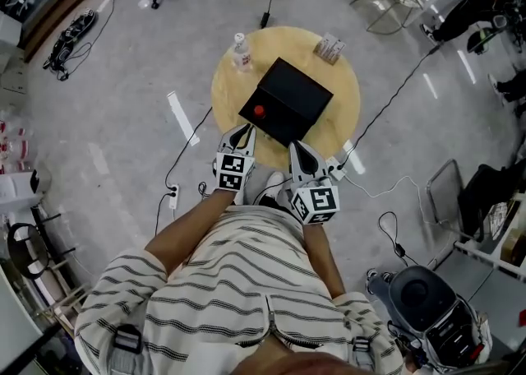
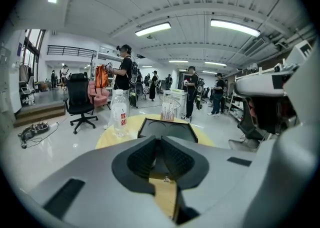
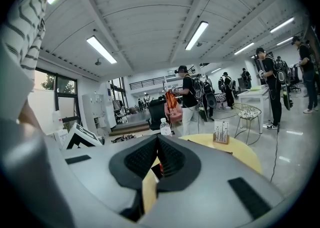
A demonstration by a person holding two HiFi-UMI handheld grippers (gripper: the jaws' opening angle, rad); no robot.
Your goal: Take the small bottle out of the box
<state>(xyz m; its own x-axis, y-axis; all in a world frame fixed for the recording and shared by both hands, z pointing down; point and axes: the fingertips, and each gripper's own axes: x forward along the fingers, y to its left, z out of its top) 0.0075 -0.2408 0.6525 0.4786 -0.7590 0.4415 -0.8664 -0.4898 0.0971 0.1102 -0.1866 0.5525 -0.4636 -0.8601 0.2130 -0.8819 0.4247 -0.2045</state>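
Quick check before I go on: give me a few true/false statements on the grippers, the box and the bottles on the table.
1. Both grippers are shut with nothing between the jaws. True: the left gripper and the right gripper each have their pads together and hold nothing.
2. The clear water bottle stands inside the box. False: the water bottle stands upright on the round table, outside the black box, by its far left side.
3. A red-topped item sits in the box near its corner closest to the person. True: the red-topped item is there.
4. The left gripper is down inside the box. False: it is at the table's near edge, short of the box.
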